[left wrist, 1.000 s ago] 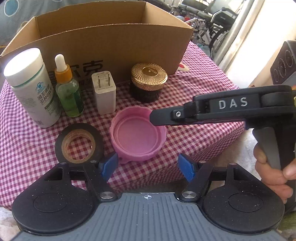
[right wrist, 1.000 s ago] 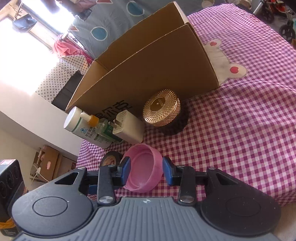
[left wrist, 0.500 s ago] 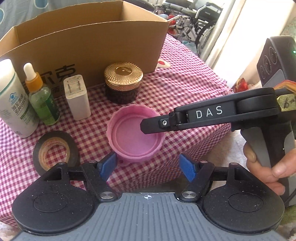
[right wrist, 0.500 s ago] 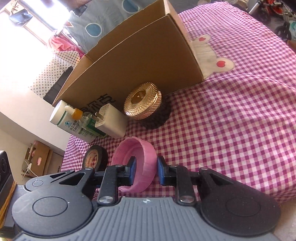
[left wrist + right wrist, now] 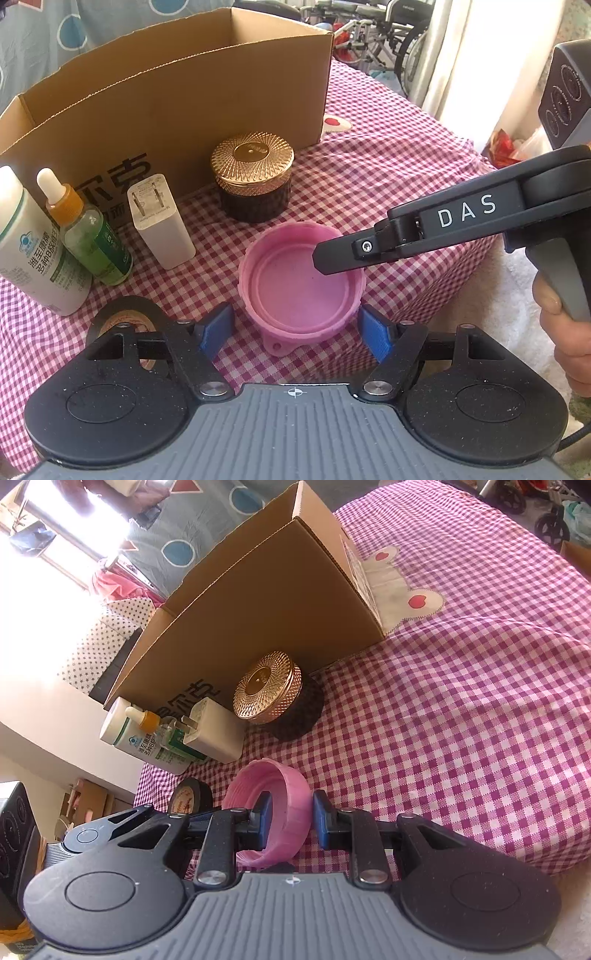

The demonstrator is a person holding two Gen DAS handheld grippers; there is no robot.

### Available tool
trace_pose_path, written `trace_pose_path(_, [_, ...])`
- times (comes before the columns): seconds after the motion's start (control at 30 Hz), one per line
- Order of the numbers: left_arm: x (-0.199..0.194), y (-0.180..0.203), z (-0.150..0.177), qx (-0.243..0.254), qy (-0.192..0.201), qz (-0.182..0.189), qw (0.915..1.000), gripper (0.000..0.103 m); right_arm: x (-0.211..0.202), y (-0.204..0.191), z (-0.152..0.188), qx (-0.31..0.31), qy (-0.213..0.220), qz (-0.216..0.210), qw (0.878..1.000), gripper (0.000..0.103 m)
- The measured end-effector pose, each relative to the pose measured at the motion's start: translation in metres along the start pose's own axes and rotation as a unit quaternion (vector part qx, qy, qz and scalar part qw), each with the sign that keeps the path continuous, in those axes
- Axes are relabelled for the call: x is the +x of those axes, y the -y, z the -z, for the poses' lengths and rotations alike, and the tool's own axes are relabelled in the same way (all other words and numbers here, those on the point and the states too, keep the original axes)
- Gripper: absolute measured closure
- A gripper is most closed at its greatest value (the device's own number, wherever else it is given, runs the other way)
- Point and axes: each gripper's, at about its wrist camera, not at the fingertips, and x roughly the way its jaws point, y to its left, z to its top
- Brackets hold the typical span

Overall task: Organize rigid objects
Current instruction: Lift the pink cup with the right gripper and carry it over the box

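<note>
The right gripper (image 5: 289, 821), marked "DAS" on its arm, is clamped on the wall of the pink cap (image 5: 301, 282), one blue pad inside the rim and one outside. The left gripper (image 5: 297, 328) stands apart, its blue pads flanking the cap without touching it. The cap sits open side up on the checked tablecloth (image 5: 388, 162). Beside it lies a roll of black tape (image 5: 110, 314). Further back stand a white charger (image 5: 160, 221), a gold-lidded jar (image 5: 253, 171), a dropper bottle (image 5: 90, 236) and a white bottle (image 5: 33, 254) with Chinese lettering, hard to read here. Behind them is the cardboard box (image 5: 192, 88), printed with large Chinese characters.
</note>
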Motion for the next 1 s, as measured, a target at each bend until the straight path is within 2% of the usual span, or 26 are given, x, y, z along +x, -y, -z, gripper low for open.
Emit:
trace_pose_path(0.17, [0.001, 0.003, 0.000, 0.008, 0.007, -0.005, 0.9999, 0.034, -0.001, -0.003, 0.003, -0.009, 0.004, 0.004, 1.000, 0.078])
trace_pose_path(0.47, [-0.007, 0.008, -0.002, 0.007, 0.024, -0.013, 0.9996, 0.034, -0.010, -0.012, 0.004, -0.008, 0.005, -0.011, 1.000, 0.076])
trace_pose_path(0.63, [-0.018, 0.012, -0.002, 0.011, 0.044, -0.011, 0.9989, 0.034, -0.017, -0.022, 0.007, -0.018, 0.014, -0.004, 1.000, 0.076])
trace_pose_path(1.0, [-0.009, 0.010, -0.001, 0.002, 0.042, -0.011, 0.9991, 0.034, -0.016, -0.015, 0.004, -0.022, 0.028, 0.029, 0.999, 0.077])
